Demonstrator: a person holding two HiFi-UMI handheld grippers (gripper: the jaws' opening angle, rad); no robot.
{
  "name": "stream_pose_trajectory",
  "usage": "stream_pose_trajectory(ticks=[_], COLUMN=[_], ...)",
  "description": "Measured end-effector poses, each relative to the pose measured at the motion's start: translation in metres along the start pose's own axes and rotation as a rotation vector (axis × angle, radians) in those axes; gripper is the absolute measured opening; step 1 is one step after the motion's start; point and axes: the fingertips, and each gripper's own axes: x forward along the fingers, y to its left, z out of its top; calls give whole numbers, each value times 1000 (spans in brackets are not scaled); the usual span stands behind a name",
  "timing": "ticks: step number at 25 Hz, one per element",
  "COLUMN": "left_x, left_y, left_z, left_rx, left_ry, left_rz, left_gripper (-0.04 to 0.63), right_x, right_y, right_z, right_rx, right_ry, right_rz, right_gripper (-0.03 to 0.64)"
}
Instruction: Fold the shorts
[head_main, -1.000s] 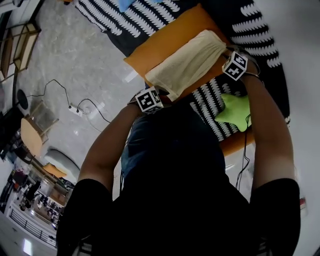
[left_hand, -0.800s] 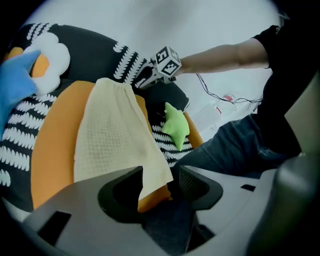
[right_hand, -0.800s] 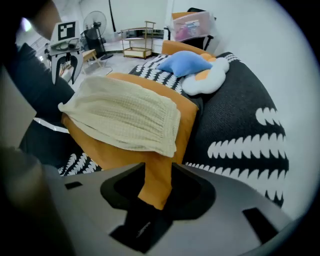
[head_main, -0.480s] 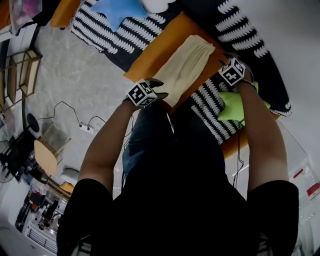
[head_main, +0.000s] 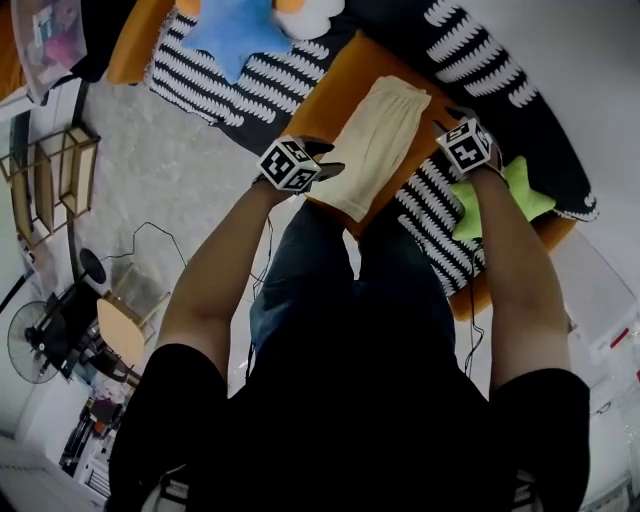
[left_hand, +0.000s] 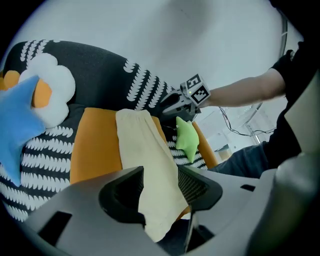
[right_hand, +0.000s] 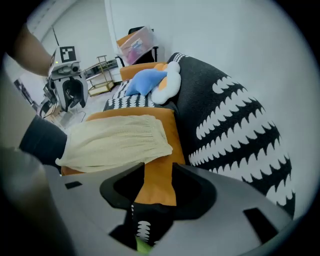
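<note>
Sofa (head_main: 480, 60) under a black cover with white leaf print, grey floor (head_main: 150, 170) beside it. An orange cushion (head_main: 330, 90) lies across the seat in front of you, and the shorts (head_main: 380, 140) rest on it, cream, drawn out as one long narrow strip. The gathered waistband is at the end away from you and the hem end hangs just over the cushion's near edge. By that shape you appear to have one leg laid over the other already, so count the lengthwise fold as done. The crosswise fold, hem toward waistband, looks to be what is left, along with any smoothing. Your left gripper (left_hand: 160, 187) hovers just off the near left side of the strip. Its fingers (left_hand: 122, 192) are wide apart, having just eased slightly inward, and hold nothing; the shorts show beyond the gap, untouched. Your right gripper (right_hand: 159, 187) hangs at the right edge of the cushion, near the waistband end. Its fingers (right_hand: 195, 192) are moderately apart, having just opened a touch, with only cushion and cover seen between them. Also present, apart from the shorts: a green star pillow (head_main: 500, 200) at your right, and a blue star pillow (head_main: 235, 30) and white flower pillow (head_main: 310, 12) at the far left.
</note>
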Motion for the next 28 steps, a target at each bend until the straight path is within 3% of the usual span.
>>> stream_pose_trajectory(ticks=[14, 22, 28], left_x=[18, 40, 61], left_y=[53, 75, 95], left_z=[91, 116, 128], left_rx=[73, 123, 102], left_ry=[-14, 23, 26], left_rz=[3, 28, 40], left_gripper=[222, 216, 216], right_x=[4, 26, 48], right_y=[-19, -23, -26], right_z=[14, 18, 23], right_rx=[176, 352, 387], right_ry=[-111, -180, -194], right_rz=[38, 92, 127], right_gripper=[206, 213, 213])
